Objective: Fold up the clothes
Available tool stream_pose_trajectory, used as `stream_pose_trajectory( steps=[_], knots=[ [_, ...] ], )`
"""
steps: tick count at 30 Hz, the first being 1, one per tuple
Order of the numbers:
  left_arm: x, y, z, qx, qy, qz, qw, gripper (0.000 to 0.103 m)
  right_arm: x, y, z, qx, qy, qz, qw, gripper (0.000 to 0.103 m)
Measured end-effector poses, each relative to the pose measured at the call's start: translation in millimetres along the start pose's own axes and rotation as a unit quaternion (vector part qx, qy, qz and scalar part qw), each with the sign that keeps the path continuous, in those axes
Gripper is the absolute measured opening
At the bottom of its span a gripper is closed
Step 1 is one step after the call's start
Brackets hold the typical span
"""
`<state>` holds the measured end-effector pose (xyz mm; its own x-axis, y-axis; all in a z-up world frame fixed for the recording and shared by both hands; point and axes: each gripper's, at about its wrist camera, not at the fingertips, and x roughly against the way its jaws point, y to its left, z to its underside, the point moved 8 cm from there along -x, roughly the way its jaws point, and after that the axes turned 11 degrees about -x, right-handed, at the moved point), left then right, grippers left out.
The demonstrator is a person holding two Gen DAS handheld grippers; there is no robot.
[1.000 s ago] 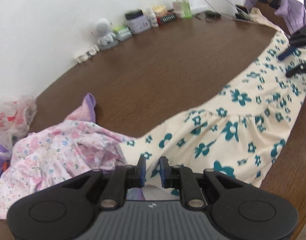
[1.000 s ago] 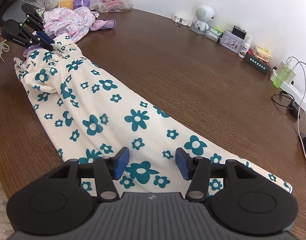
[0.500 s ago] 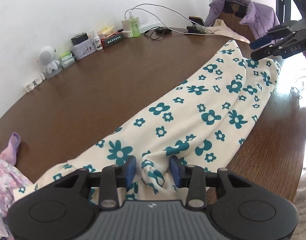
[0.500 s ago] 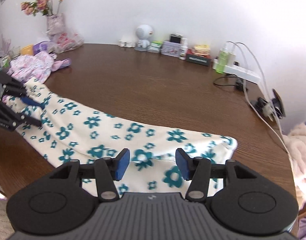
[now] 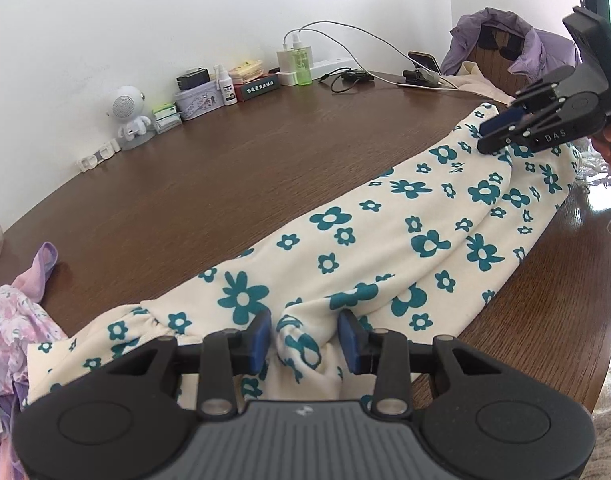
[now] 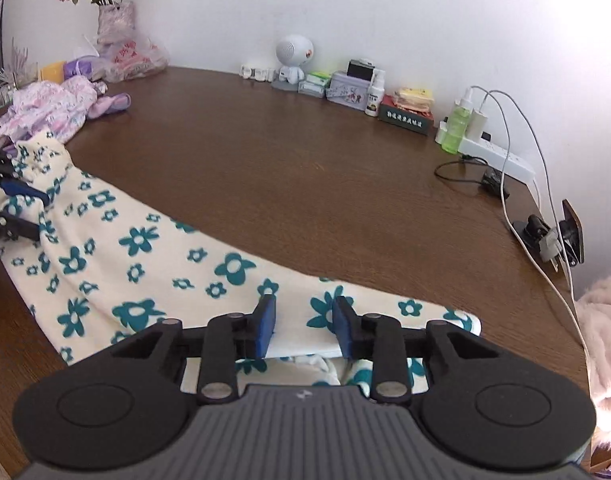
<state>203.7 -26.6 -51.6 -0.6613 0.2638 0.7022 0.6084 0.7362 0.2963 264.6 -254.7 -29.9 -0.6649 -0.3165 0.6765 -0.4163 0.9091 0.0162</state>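
Observation:
A long cream garment with teal flowers point(image 5: 425, 240) lies stretched along the front edge of the brown table point(image 5: 225, 168). My left gripper point(image 5: 305, 340) is open at its gathered left end, with a bunched fold of the cloth sitting between the fingers. My right gripper point(image 6: 304, 328) is open, low over the flat right end of the garment point(image 6: 145, 248), cloth showing in the gap. Each gripper shows in the other's view: the right gripper point(image 5: 491, 136) over the far end, the left gripper point(image 6: 29, 210) at the left edge.
A pink floral garment point(image 5: 9, 320) point(image 6: 53, 108) is heaped just past the left end. Along the wall stand a white robot figure point(image 6: 293, 60), boxes, bottles, a power strip point(image 6: 497, 152) with cables and a vase point(image 6: 113, 20). A purple jacket point(image 5: 525, 52) hangs over a chair.
My left gripper went from nearly shut on the garment's edge to open around a fold. My right gripper moved to the garment's right end and its fingers drew closer together.

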Motion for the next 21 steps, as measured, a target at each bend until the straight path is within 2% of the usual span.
stream_pose_trajectory(
  steps=[3, 9, 15, 19, 21],
  knots=[
    [1, 1, 1, 0.008, -0.005, -0.003, 0.9999, 0.035, 6, -9, 15, -0.031, 0.006, -0.003, 1.0, 0.028],
    [3, 1, 4, 0.017, -0.015, -0.008, 0.9997, 0.036, 7, -17, 26, -0.052, -0.004, -0.012, 0.999, 0.028],
    [25, 12, -5, 0.034, -0.042, 0.018, 0.9984, 0.036, 14, -23, 20, -0.076, -0.005, -0.017, 0.997, 0.03],
    [41, 19, -11, 0.045, -0.061, 0.036, 0.9965, 0.048, 28, -10, 7, -0.094, -0.034, -0.038, 0.994, 0.031],
    [48, 23, -14, 0.051, -0.07, 0.045, 0.9952, 0.05, 33, 1, 0, -0.095, -0.048, -0.052, 0.993, 0.031]
  ],
)
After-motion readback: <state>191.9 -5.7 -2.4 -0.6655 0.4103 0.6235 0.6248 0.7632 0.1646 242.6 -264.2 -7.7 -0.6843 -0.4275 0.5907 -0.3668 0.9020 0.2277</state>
